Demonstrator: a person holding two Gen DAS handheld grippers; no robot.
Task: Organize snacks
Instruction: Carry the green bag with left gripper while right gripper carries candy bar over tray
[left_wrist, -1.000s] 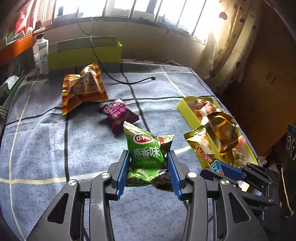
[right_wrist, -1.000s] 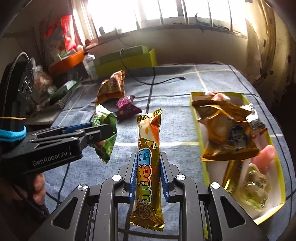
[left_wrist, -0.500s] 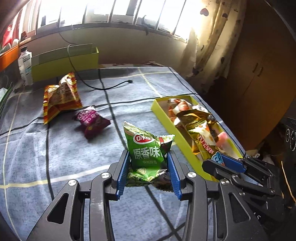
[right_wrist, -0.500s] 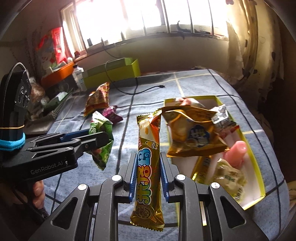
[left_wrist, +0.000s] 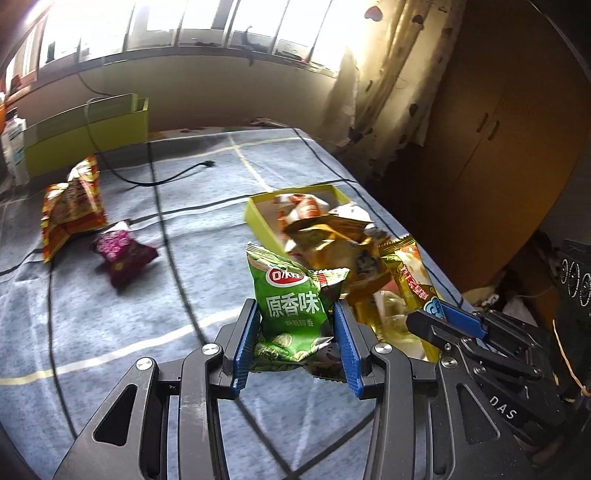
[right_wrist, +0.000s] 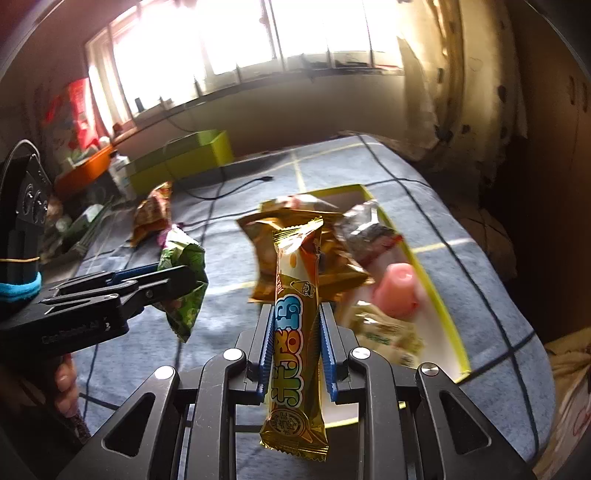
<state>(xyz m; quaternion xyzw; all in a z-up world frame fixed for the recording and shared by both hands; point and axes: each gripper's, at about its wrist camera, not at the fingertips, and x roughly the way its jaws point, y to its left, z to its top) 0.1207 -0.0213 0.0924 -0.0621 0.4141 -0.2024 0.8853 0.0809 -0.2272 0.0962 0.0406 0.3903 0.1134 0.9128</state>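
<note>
My left gripper (left_wrist: 295, 314) is shut on a green snack bag (left_wrist: 291, 295) and holds it above the blue cloth, just left of the yellow tray (left_wrist: 258, 218). My right gripper (right_wrist: 297, 314) is shut on a long gold snack bar (right_wrist: 295, 314) held upright over the near end of the tray (right_wrist: 447, 314). The tray holds several packets, a gold bag (right_wrist: 332, 258) and a pink jelly cup (right_wrist: 397, 290). The left gripper with the green bag (right_wrist: 184, 273) shows at the left of the right wrist view. The gold bar (left_wrist: 410, 273) shows at the right of the left wrist view.
A red and yellow bag (left_wrist: 72, 199) and a maroon packet (left_wrist: 123, 254) lie on the cloth at the left. A black cable (left_wrist: 166, 177) runs across it. A green box (left_wrist: 85, 133) stands at the back. The bed's right edge drops off beside a wooden cabinet (left_wrist: 498, 147).
Both grippers have moved right toward the yellow tray with their snacks still held. The gold bar now hangs over the tray's near end, and the green bag is beside the tray.
</note>
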